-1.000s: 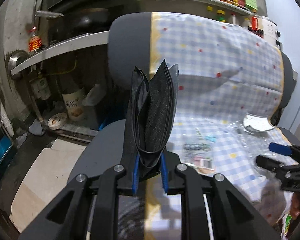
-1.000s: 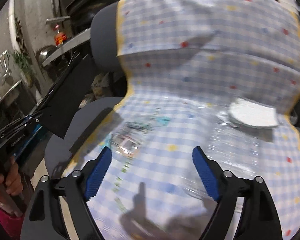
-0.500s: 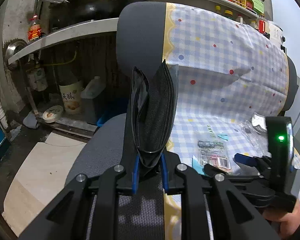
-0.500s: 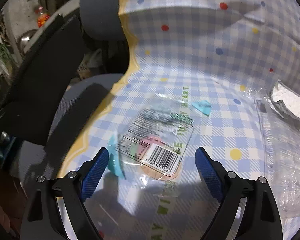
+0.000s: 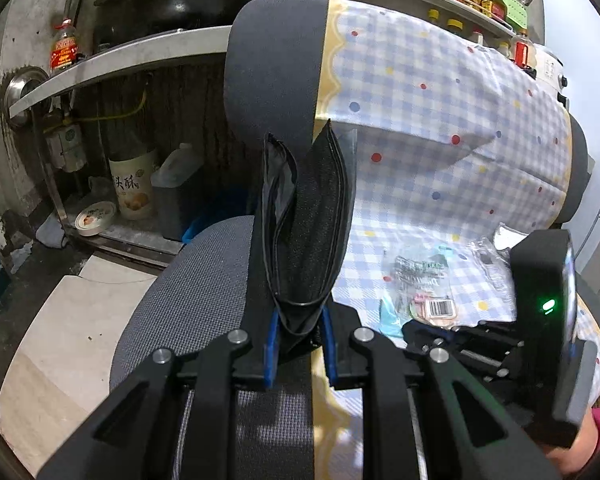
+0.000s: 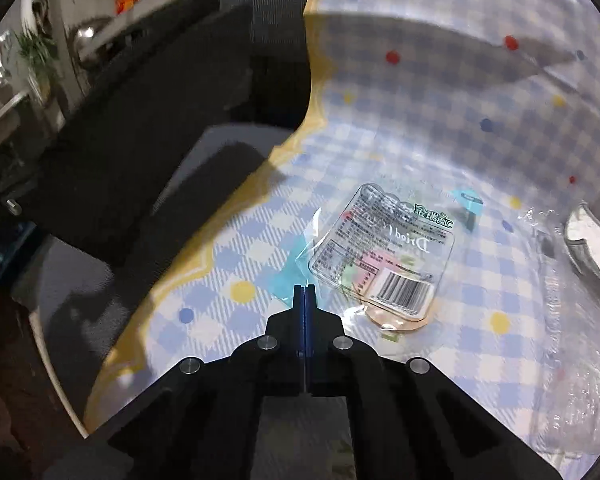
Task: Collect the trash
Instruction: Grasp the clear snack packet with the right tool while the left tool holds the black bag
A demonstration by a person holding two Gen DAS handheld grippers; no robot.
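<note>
Right gripper [image 6: 305, 294]: pitched steeply down over the chair seat, its blue pads brought fully together. The jaws have just been closing from a wide stance. Their tips sit at the near left edge of the clear snack wrapper [image 6: 384, 256], on its turquoise corner; whether the film is actually pinched between the pads cannot be told from either view. In the left wrist view this gripper [image 5: 412, 326] lies low on the seat with its body and a lit green lamp toward the camera, and a part of the person's hand [image 5: 580, 436] with a pink sleeve shows behind it.

Left gripper [image 5: 300, 344]: angled moderately downward at the left side of the seat, jaws narrow and clamped on the lower edge of a black bag [image 5: 306, 224]. The bag stands upright from the pads with its mouth gaping at the top.

Wrapper: flat on the checked cloth [image 6: 440, 128] that covers the grey chair [image 5: 272, 72], barcode side up, well to the right of the bag. Beyond it to the right lie a sheet of crumpled clear plastic [image 6: 572, 344] and a small foil cup [image 6: 592, 248].

Background: a metal shelf [image 5: 140, 52] carrying bottles, with containers stored on the floor under it.
</note>
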